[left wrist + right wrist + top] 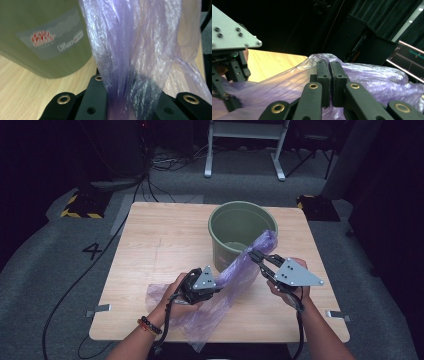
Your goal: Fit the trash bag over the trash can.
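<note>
Dark studio floor with cables surrounds a light wooden table [165, 245]. At upper centre of the high view stands a green plastic bucket [239, 222]; its inside looks bare. A purple plastic bag [235, 272] stretches from lower centre up to the bucket's rim. Left tongs [216, 286] clamp the bag's gathered middle; right tongs [252, 255] pinch its upper edge, jaws nearly together. The left gripper view adds the bucket's printed label [53, 41], and the right gripper view shows dark curtains [384, 20].
</note>
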Demonstrator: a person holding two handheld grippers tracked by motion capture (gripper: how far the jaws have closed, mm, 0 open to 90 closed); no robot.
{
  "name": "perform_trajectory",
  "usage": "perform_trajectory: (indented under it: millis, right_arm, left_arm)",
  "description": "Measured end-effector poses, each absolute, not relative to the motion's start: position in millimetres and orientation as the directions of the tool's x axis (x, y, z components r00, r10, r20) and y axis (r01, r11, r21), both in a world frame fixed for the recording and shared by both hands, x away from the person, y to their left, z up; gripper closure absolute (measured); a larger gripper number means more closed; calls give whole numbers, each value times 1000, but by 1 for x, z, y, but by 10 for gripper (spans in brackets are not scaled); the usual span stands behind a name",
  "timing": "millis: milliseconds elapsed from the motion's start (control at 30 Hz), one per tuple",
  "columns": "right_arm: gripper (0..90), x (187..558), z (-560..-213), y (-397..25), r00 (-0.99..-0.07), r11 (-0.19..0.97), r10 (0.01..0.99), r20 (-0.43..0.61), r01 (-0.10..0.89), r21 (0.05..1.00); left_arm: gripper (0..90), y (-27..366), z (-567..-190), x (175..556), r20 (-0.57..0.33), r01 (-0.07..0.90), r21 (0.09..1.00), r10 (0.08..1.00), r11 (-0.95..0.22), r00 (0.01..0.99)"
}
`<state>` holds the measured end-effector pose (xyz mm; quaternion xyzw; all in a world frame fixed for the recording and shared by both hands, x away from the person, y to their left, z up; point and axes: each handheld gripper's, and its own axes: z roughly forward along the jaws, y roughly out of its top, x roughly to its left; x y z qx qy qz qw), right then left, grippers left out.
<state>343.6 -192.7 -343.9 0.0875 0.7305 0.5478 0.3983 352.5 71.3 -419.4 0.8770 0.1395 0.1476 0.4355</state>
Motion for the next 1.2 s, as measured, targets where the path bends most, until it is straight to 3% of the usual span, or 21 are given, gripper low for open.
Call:
perform_trajectory:
  millis: [233, 567, 633, 667, 833, 1033, 1100, 1167, 1200]
  right_arm:
    - [834, 359, -333, -190, -671, 367, 574, -470, -302, 880]
    - [564, 406, -335, -186, -666, 394, 654, -359, -106, 913]
    - [520, 408, -335, -186, -665, 391, 659, -352, -97, 915]
    - [431, 408, -334, -185, -660, 382, 670, -338, -83, 920]
    - [334, 402, -328, -186, -668, 373, 665, -334, -90, 923]
    - [363, 396, -320, -202, -672, 338, 674, -307, -89, 937]
    - [437, 397, -321, -209, -673, 339, 678, -295, -71, 938]
    - [609, 405, -324, -213, -689, 354, 670, -277, -32, 935]
    - [609, 405, -324, -213, -689, 354, 670, -277, -32, 935]
  left_arm:
    - [867, 73, -405, 350, 147, 87, 834, 373, -544, 916]
    - [882, 75, -384, 353, 154, 67, 877, 410, -475, 899]
    - [884, 74, -384, 354, 137, 82, 881, 416, -467, 899]
    - [887, 73, -384, 355, 139, 85, 880, 425, -466, 895]
    - [892, 75, -379, 358, 110, 121, 898, 481, -424, 870]
    - [894, 82, -377, 360, 100, 145, 903, 527, -404, 844]
    - [894, 87, -376, 361, 84, 158, 906, 534, -391, 841]
    - [893, 89, -376, 361, 82, 162, 907, 539, -388, 838]
    - [894, 89, -376, 361, 82, 162, 907, 539, -388, 838]
